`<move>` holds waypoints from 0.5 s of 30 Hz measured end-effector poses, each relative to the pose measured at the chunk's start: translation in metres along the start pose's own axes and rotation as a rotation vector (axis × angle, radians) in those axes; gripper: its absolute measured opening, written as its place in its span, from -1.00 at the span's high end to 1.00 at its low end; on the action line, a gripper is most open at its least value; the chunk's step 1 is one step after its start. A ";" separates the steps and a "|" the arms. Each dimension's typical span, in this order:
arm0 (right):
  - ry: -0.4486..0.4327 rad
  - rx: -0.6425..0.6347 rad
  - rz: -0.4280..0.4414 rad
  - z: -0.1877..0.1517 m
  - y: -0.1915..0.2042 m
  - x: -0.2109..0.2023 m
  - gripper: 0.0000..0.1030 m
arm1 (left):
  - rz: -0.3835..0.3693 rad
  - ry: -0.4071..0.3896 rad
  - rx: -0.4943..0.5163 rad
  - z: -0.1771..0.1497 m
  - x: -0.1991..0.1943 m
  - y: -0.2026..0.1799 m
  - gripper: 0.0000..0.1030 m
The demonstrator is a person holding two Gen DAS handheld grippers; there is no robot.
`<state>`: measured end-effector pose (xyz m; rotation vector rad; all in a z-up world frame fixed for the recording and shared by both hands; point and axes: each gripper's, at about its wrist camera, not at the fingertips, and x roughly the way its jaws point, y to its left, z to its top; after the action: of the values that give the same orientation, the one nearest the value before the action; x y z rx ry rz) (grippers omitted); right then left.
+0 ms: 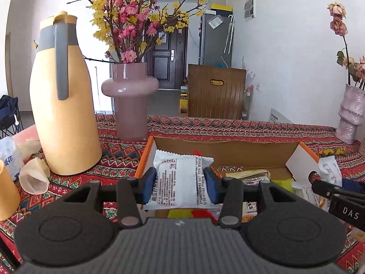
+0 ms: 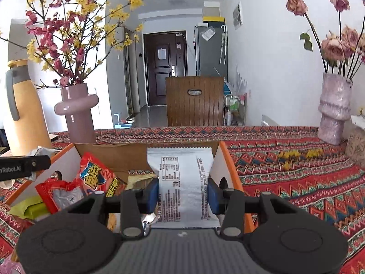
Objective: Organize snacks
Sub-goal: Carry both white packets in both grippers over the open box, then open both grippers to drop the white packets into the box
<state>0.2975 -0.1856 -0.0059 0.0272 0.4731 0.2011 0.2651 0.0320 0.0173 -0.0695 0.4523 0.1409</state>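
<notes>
Left wrist view: the left gripper [image 1: 180, 183] is clamped on a white snack packet [image 1: 179, 180], blue pads pressing both its sides, and holds it just above the near-left part of the cardboard box [image 1: 228, 153]. The right gripper [image 2: 183, 195] also grips a white packet [image 2: 182, 182], over the box's right end, close to the orange-edged side wall [image 2: 228, 159].

To do this step well, I think: lower each packet until it rests on the box floor or on the snacks under it, then release. Keep the right one clear of the side wall, and put the left one in front of the pads, not on the rim.

Left view vs. right view: the left one shows the yellow thermos [image 1: 66, 114] full, w/ paper cups beside it, and the right gripper's finger at the far right. Only the right view shows the red snack bag [image 2: 95, 175] and green pack [image 2: 29, 210] inside the box, left of its pads.
</notes>
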 end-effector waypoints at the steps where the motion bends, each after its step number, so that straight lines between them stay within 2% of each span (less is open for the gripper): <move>1: 0.004 0.000 0.000 -0.001 0.000 0.001 0.18 | -0.004 0.004 0.001 -0.001 0.000 0.000 0.10; 6: 0.016 -0.014 0.003 -0.005 0.005 0.003 0.13 | 0.019 0.018 -0.006 -0.006 0.003 -0.002 0.09; 8: 0.013 -0.015 -0.001 -0.006 0.006 0.001 0.09 | 0.024 0.020 -0.016 -0.006 0.003 -0.001 -0.02; 9: 0.009 -0.013 0.000 -0.006 0.006 0.000 -0.01 | 0.028 0.015 -0.022 -0.006 0.003 0.000 -0.20; 10: 0.000 -0.011 -0.004 -0.006 0.006 -0.002 -0.22 | 0.032 0.005 -0.026 -0.006 0.001 0.000 -0.46; 11: -0.011 -0.008 -0.010 -0.006 0.006 -0.004 -0.38 | 0.037 -0.007 -0.029 -0.006 -0.001 0.001 -0.59; 12: -0.023 -0.005 -0.016 -0.006 0.005 -0.006 -0.70 | 0.039 -0.025 -0.032 -0.006 -0.004 0.002 -0.79; 13: -0.041 0.003 -0.021 -0.005 0.004 -0.010 -0.91 | 0.041 -0.042 -0.035 -0.006 -0.007 0.002 -1.00; 15: -0.063 0.021 -0.022 -0.004 0.002 -0.014 -1.00 | 0.057 -0.069 -0.042 -0.006 -0.012 0.002 -1.00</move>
<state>0.2831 -0.1866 -0.0033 0.0491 0.4121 0.1729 0.2518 0.0317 0.0171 -0.0927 0.3822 0.2082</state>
